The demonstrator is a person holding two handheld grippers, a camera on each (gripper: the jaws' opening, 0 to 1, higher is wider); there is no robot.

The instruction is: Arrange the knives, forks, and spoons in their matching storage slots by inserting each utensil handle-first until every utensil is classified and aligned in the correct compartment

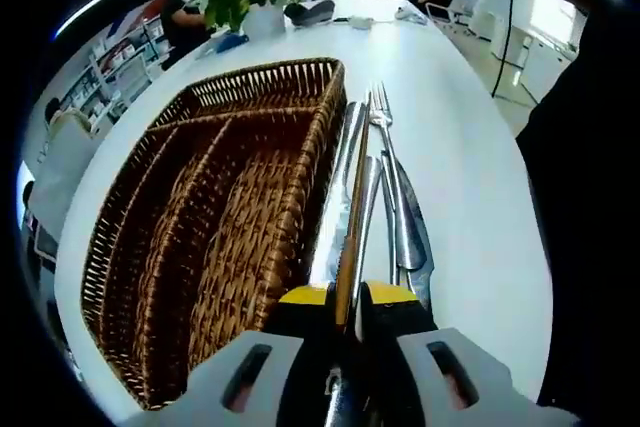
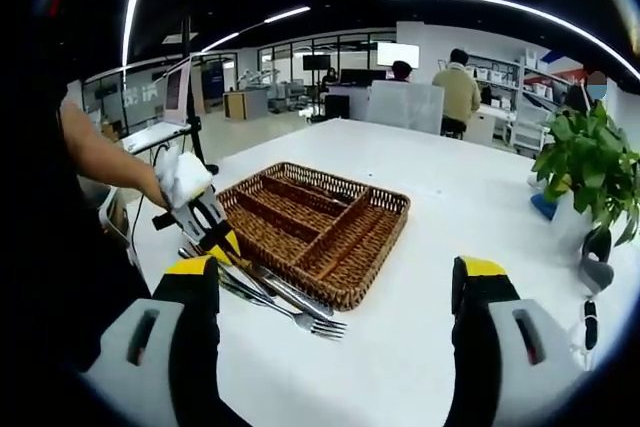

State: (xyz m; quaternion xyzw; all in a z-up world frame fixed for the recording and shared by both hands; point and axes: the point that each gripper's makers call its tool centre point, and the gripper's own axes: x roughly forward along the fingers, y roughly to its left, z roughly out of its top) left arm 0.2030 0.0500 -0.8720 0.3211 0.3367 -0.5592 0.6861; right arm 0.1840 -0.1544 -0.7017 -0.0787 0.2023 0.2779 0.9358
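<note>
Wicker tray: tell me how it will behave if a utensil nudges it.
The wicker tray looks light, so it may slide on the smooth white table. Low and wide, it seems unlikely to tip. Its woven walls probably flex slightly.

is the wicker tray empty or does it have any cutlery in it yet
Empty as far as visible: the wicker tray shows bare compartments in both views. The utensils lie on the table beside it, one clamped in the left gripper.

The basket (image 2: pixel 315 232) is brown woven wicker on a white table (image 2: pixel 470 197). Beside the basket lie silver utensils (image 1: pixel 385 197). The jaws are black with yellow tips.
</note>
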